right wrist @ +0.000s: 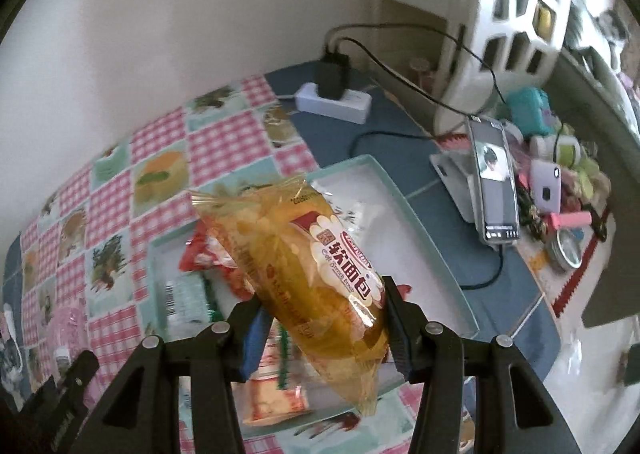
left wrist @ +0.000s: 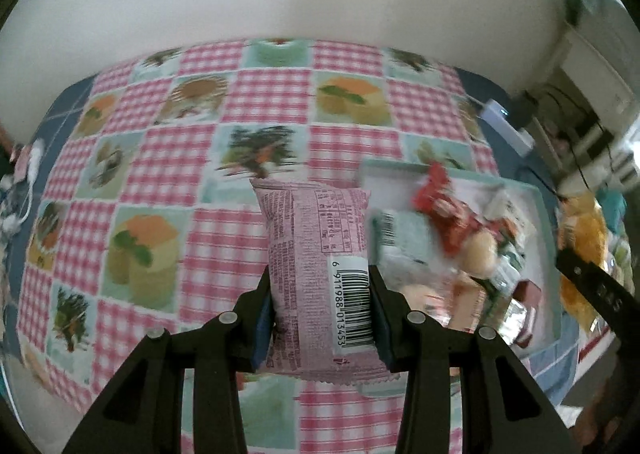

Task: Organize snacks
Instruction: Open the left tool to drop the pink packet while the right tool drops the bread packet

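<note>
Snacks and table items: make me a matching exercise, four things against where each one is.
Things:
1. pink snack packet
2. yellow bread bag
3. red snack packet
4. phone

Places:
A. lying in the teal tray
B. propped on a stand
C. in the left hand-held gripper
D. in the right hand-held gripper

Pairs: 1-C, 2-D, 3-A, 4-B
</note>
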{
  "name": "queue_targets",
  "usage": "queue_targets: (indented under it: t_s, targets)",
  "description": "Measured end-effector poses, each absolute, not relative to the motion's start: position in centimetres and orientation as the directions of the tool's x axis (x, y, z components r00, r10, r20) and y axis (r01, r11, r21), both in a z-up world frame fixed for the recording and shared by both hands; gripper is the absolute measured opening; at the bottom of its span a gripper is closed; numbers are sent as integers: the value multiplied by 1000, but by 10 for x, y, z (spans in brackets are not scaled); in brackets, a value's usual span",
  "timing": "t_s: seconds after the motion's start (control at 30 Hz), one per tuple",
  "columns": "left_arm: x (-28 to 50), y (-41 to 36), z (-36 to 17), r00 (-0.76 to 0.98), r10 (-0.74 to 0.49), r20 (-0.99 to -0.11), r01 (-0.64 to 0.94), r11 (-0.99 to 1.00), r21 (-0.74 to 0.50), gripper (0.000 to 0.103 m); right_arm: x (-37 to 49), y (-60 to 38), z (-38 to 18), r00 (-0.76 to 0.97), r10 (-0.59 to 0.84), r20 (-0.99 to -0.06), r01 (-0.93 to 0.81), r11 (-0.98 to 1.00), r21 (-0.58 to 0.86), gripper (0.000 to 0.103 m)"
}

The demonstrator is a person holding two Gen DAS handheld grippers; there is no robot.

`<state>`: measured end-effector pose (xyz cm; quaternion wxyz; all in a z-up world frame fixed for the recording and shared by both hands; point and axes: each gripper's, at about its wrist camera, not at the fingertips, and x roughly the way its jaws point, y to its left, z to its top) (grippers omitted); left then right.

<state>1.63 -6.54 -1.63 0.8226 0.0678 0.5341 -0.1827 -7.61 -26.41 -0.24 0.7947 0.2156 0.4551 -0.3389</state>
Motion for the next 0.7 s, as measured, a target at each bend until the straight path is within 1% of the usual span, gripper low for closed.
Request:
queue_targets:
  t_s: [0.27, 0.53, 0.7]
  targets:
    - [12, -106, -34, 323, -233, -917, 411, 908, -86, 44, -89, -298, -21, 322, -289, -901, 780, 621, 80, 54]
    - [13, -137, -35, 380, -243, -892, 465, 884, -42, 44, -80, -305, -36, 293, -270, -917, 782, 620, 67, 54]
    - [12, -153, -33, 407, -283, -869, 511, 859, -41, 44, -75, -303, -40, 290, -270, -918, 769, 636, 55, 54]
